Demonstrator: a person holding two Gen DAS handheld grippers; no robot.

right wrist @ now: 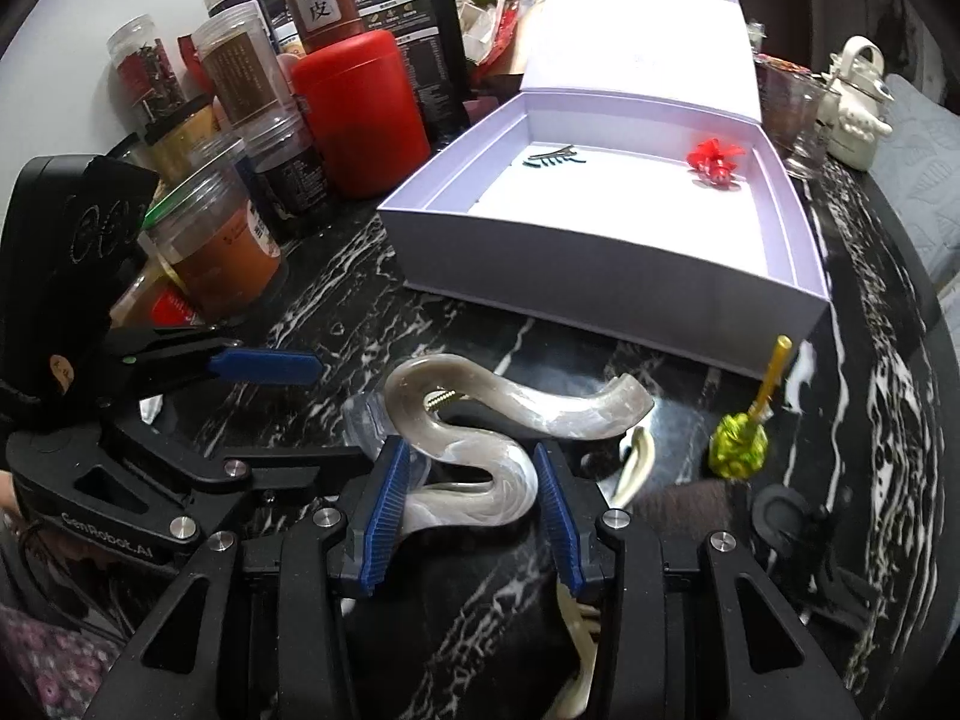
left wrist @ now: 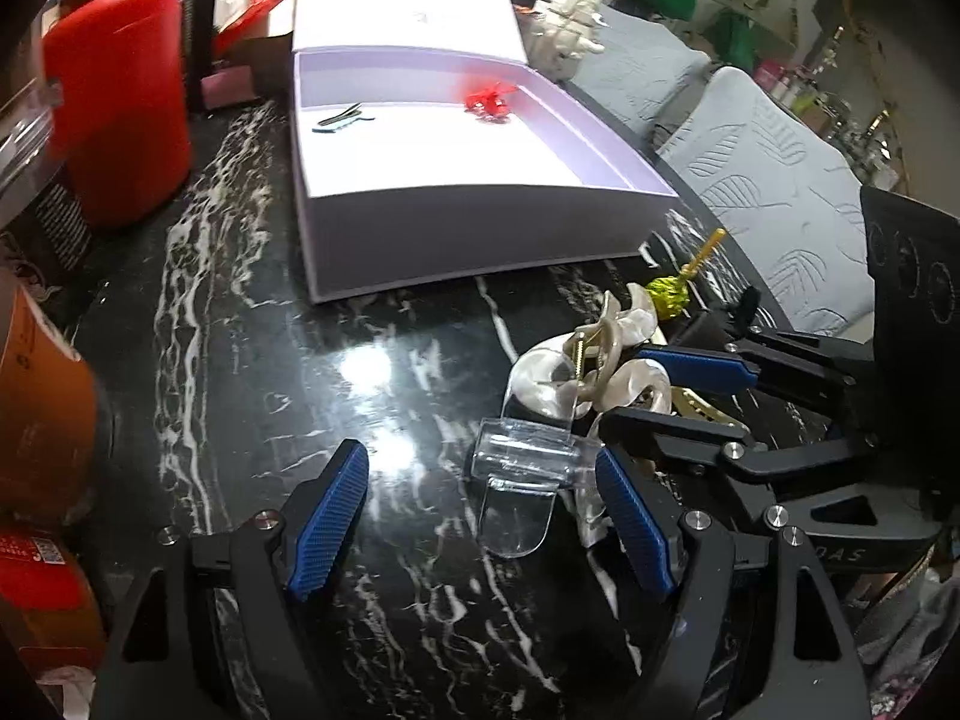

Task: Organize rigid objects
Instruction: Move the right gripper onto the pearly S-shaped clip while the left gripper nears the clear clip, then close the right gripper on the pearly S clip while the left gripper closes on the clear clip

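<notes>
on the black marbled table [right wrist: 870,360], at six o'clock from the open lilac box [right wrist: 600,276], the right gripper [right wrist: 471,495] clenches a pearly s-shaped hair claw [right wrist: 480,456]. the left gripper [left wrist: 480,534] hangs released over a clear clip [left wrist: 522,468]. a red clip [right wrist: 714,165] lies in the box at two o'clock.

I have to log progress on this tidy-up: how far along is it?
Done: red clip and dark clip lie in the lilac box. In hand: right gripper closing around the pearly S-shaped clip. Left: clear clip, green-and-gold hairpin.
</notes>
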